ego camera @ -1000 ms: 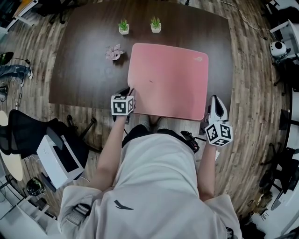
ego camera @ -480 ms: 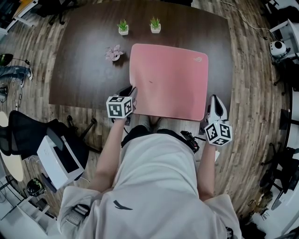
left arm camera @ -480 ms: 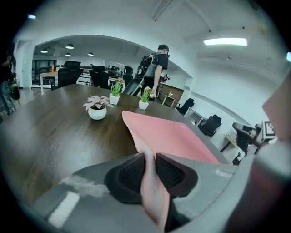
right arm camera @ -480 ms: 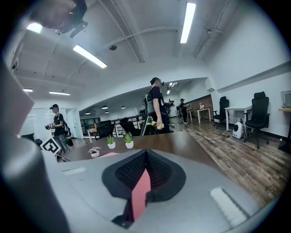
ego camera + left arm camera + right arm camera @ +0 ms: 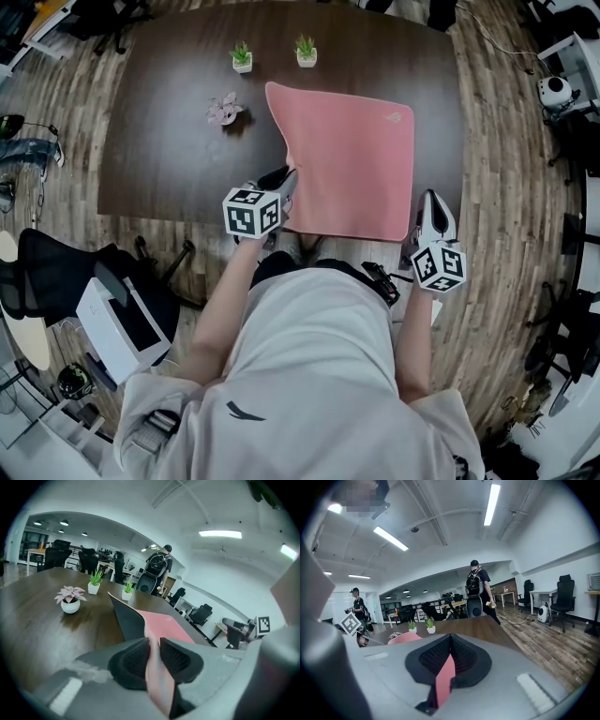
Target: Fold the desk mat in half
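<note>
At table [image 5: 169, 141] edge, left gripper [image 5: 153, 652] jaws just tightening on desk mat [image 5: 352, 159], right gripper [image 5: 449, 652] clamping it

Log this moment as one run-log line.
left gripper: jaws just closing on desk mat near corner, lifted off table | right gripper: shut on mat's other near corner

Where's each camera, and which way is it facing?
Head view: on the person's head, looking down at table, pink mat, both arms, left claw, right claw.
Left claw view: on the left claw, facing along the table; its jaws, just closing further, pinch the mat's lifted edge.
Right claw view: on the right claw, facing the office; jaws shut on the mat.
Shared: both claw views show the potted plants.
</note>
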`<state>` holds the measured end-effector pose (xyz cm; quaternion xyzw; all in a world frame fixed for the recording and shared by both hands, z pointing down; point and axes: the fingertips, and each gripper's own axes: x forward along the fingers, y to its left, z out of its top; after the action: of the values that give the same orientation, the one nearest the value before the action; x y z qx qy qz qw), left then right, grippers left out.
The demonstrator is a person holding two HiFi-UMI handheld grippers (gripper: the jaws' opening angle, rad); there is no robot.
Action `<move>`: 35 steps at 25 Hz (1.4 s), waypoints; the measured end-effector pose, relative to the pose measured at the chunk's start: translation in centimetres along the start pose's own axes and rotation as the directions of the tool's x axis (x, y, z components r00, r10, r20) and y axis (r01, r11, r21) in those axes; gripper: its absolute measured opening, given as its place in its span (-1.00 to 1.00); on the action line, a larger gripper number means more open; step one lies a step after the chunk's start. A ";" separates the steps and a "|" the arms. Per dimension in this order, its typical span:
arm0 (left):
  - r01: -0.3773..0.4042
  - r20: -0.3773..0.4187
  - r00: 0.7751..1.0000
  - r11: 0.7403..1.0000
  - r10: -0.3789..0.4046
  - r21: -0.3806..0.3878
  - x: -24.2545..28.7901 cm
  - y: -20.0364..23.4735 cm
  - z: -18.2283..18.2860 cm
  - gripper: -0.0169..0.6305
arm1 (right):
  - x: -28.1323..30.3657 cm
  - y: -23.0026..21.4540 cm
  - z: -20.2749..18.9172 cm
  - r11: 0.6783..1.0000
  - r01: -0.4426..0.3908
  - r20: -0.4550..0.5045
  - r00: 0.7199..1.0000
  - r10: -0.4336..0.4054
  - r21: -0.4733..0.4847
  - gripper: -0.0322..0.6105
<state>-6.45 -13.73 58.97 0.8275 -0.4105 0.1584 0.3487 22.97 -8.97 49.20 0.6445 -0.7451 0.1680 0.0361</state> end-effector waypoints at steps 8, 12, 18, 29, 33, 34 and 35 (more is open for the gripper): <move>0.093 -0.024 0.995 0.996 -0.092 0.012 2.7 -2.9 0.1 -0.68 | -0.9 -1.6 -0.2 0.999 0.044 -0.002 0.999 -0.044 0.013 -0.89; 0.137 -0.045 0.990 0.990 -0.136 0.018 4.1 -4.5 -0.4 -0.68 | -1.3 -2.3 -0.3 0.998 0.064 -0.004 0.998 -0.064 0.017 -0.89; 0.192 -0.062 0.979 0.981 -0.193 -0.018 5.8 -5.8 -1.0 -0.72 | -1.7 -3.0 -0.7 0.996 0.088 -0.018 0.996 -0.087 0.013 -0.89; 0.204 -0.161 0.966 0.979 -0.205 -0.022 8.4 -4.8 -3.3 -0.88 | 0.8 6.0 -8.6 0.977 -0.204 -0.297 0.931 0.212 0.059 -0.81; 0.205 -0.157 0.965 0.978 -0.210 -0.049 8.4 -4.4 -3.3 -0.88 | 1.2 12.1 -13.0 0.922 -0.364 -0.462 0.800 0.382 0.132 -0.41; 0.206 -0.157 0.965 0.977 -0.212 -0.050 8.4 -4.5 -3.3 -0.88 | 1.3 13.3 -13.7 0.910 -0.389 -0.486 0.774 0.407 0.142 -0.34; 0.208 -0.157 0.964 0.977 -0.213 -0.051 8.4 -4.5 -3.2 -0.88 | 1.4 14.4 -14.2 0.901 -0.407 -0.503 0.753 0.424 0.151 -0.30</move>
<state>2.29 -14.32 63.84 0.8448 -0.2934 0.1801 0.4096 6.47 -4.44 59.98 0.3925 -0.8279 0.3531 0.1893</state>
